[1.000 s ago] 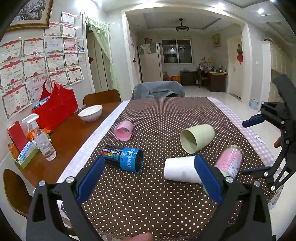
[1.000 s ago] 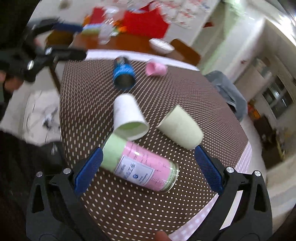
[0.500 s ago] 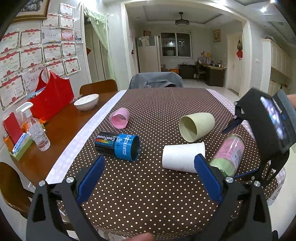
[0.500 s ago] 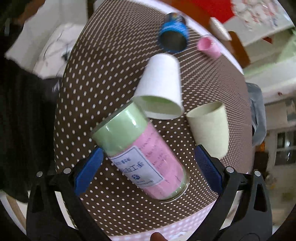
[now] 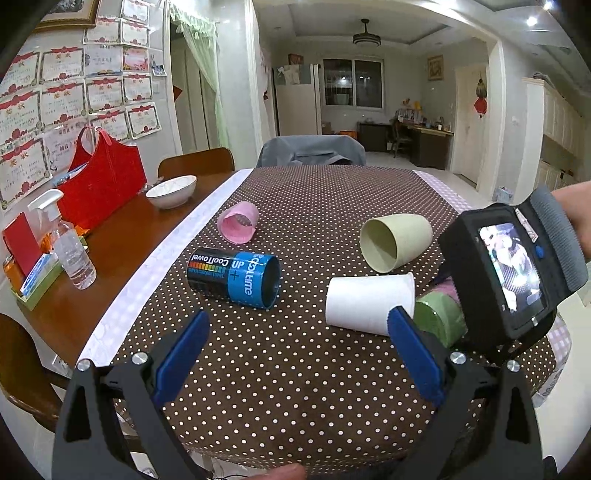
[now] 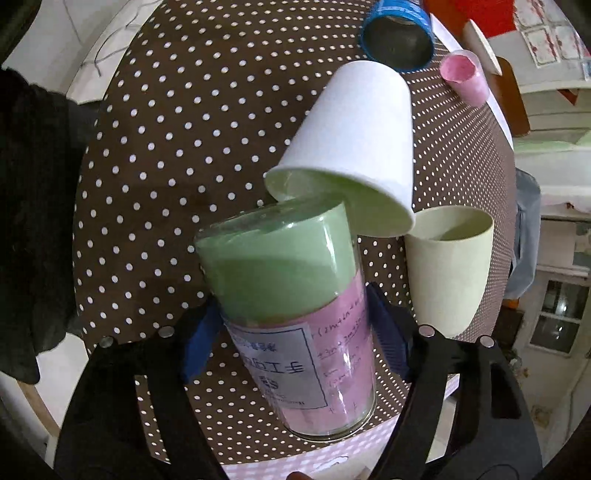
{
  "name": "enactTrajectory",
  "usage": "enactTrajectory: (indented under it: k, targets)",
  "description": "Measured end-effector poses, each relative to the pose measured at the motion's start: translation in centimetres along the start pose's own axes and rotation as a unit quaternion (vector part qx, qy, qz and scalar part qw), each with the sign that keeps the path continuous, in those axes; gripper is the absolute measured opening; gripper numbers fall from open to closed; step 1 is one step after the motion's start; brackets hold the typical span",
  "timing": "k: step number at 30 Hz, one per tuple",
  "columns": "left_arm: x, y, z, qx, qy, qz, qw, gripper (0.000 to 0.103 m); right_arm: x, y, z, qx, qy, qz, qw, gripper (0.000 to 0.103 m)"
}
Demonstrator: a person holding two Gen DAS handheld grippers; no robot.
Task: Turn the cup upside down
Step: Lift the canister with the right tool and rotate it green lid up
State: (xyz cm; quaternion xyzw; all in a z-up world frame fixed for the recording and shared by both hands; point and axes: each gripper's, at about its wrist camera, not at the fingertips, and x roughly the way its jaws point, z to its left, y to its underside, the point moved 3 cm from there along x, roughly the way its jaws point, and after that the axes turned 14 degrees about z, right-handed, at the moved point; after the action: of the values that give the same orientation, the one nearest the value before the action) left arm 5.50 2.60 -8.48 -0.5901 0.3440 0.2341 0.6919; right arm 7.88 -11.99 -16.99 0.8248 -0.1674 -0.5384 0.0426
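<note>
Several cups lie on their sides on the dotted tablecloth (image 5: 295, 362). A clear glass cup (image 6: 295, 317) with a green and pink paper lining lies near the table's right edge; it also shows in the left wrist view (image 5: 437, 321). My right gripper (image 6: 293, 339) has its blue pads against both sides of this cup and is shut on it. A white paper cup (image 5: 367, 304) (image 6: 354, 147) lies beside it, touching its end. My left gripper (image 5: 295, 354) is open and empty above the table's near edge.
A pale green cup (image 5: 395, 240) (image 6: 447, 273), a blue can-shaped cup (image 5: 236, 277) (image 6: 399, 29) and a small pink cup (image 5: 238, 223) (image 6: 463, 75) lie nearby. A white bowl (image 5: 171, 190), red bag (image 5: 103, 181) and spray bottle (image 5: 70, 247) stand at the left.
My right gripper has come down over the glass cup and closed its pads on it. The left gripper has hardly moved.
</note>
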Motion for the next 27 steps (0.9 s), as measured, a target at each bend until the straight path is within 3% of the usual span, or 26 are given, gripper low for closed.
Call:
enactTrajectory:
  k: [7, 13, 18, 22, 27]
  targets:
    - [-0.3, -0.4, -0.5, 0.002, 0.000, -0.003, 1.0000, 0.095, -1.4, 2.2, -1.6, 0.081, -0.018, -0.045, 0.996, 0.072]
    - [-1.0, -0.9, -1.4, 0.010, 0.002, -0.011, 0.9999, 0.095, -2.8, 5.3, -4.2, 0.173, -0.036, -0.101, 0.979, 0.072]
    - [-1.6, -1.3, -2.4, 0.020, 0.002, -0.017, 0.9997, 0.095, -4.3, 7.8, -5.7, 0.242, -0.054, -0.155, 0.956, 0.071]
    - [-2.2, -1.7, -3.1, 0.027, 0.004, -0.023, 0.9994, 0.095, -6.0, 9.9, -6.2, 0.293, -0.073, -0.205, 0.931, 0.071]
    - [-2.9, -2.2, -3.9, 0.035, 0.007, -0.031, 0.9989, 0.095, -8.1, 11.8, -6.8, 0.349, -0.103, -0.276, 0.890, 0.071]
